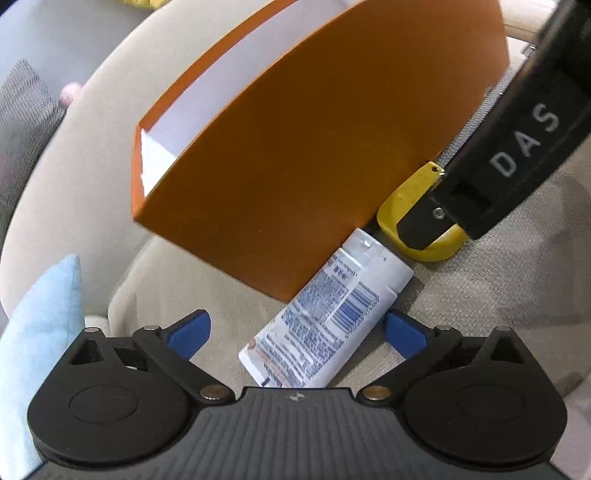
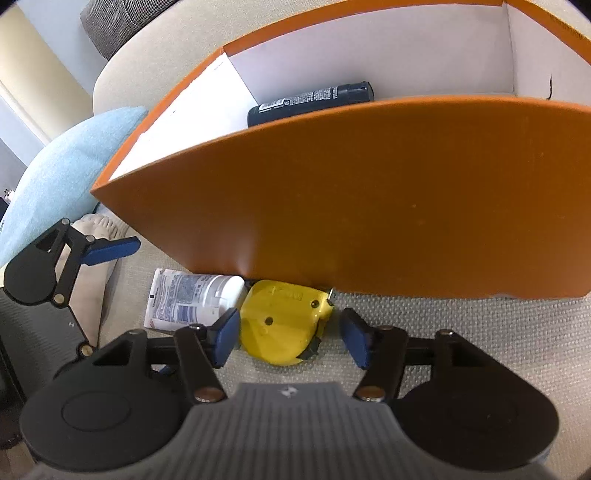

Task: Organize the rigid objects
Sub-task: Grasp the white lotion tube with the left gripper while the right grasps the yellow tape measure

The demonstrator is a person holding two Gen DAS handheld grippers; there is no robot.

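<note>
An orange box (image 1: 295, 177) with white inner walls stands on a beige sofa seat; it also shows in the right wrist view (image 2: 369, 206). A dark bottle (image 2: 310, 101) lies inside it. A white tube with blue print (image 1: 317, 325) lies against the box's base, between the open blue pads of my left gripper (image 1: 297, 334). A yellow tape measure (image 2: 282, 321) lies beside the tube (image 2: 192, 301), and my open right gripper (image 2: 290, 338) straddles it. In the left wrist view the tape measure (image 1: 402, 206) sits under the right gripper's black body (image 1: 517, 133).
A light blue cushion (image 2: 62, 173) leans at the left of the box, also in the left wrist view (image 1: 40, 325). A grey textured cushion (image 2: 118, 22) lies behind on the sofa back. The left gripper's body (image 2: 55, 266) shows at the left of the right wrist view.
</note>
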